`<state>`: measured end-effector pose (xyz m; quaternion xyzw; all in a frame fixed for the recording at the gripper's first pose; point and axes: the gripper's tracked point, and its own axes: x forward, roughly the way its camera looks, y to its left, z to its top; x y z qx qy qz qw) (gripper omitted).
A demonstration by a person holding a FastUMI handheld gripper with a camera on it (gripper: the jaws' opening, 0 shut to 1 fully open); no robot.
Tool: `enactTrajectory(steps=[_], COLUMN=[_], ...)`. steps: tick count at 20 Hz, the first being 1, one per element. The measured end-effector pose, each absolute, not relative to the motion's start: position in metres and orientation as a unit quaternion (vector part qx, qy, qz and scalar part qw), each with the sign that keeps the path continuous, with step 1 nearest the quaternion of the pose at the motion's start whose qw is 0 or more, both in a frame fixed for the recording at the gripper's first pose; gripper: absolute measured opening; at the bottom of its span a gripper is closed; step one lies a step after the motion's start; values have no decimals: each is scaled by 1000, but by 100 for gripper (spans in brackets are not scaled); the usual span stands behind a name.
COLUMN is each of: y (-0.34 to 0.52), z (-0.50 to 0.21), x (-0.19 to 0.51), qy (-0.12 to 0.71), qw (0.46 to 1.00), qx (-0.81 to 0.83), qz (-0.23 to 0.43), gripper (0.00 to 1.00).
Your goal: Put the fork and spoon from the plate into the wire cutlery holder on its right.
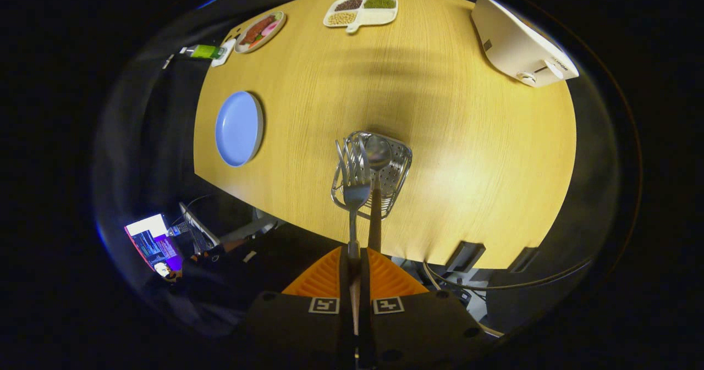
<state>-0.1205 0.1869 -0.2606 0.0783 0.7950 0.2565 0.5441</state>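
Gripper (355, 260) clamped on fork (355, 186) handle (grip hidden between fingers), tines over wire cutlery holder (399, 164), spoon (377, 155) inside, plate (238, 128) well apart.

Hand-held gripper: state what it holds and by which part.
The hand-held gripper is shut on the fork, gripping the end of its handle. The tines point away, above the wire cutlery holder, where the spoon already stands.
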Motion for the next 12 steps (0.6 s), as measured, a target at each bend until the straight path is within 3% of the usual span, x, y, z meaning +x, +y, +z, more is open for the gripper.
enactTrajectory(steps=[6,12], y=[173,182], z=[-278,-298], x=[-126,-105], qy=[881,905], qw=[406,371], qx=[-28,-69], qz=[243,194], gripper=[8,8])
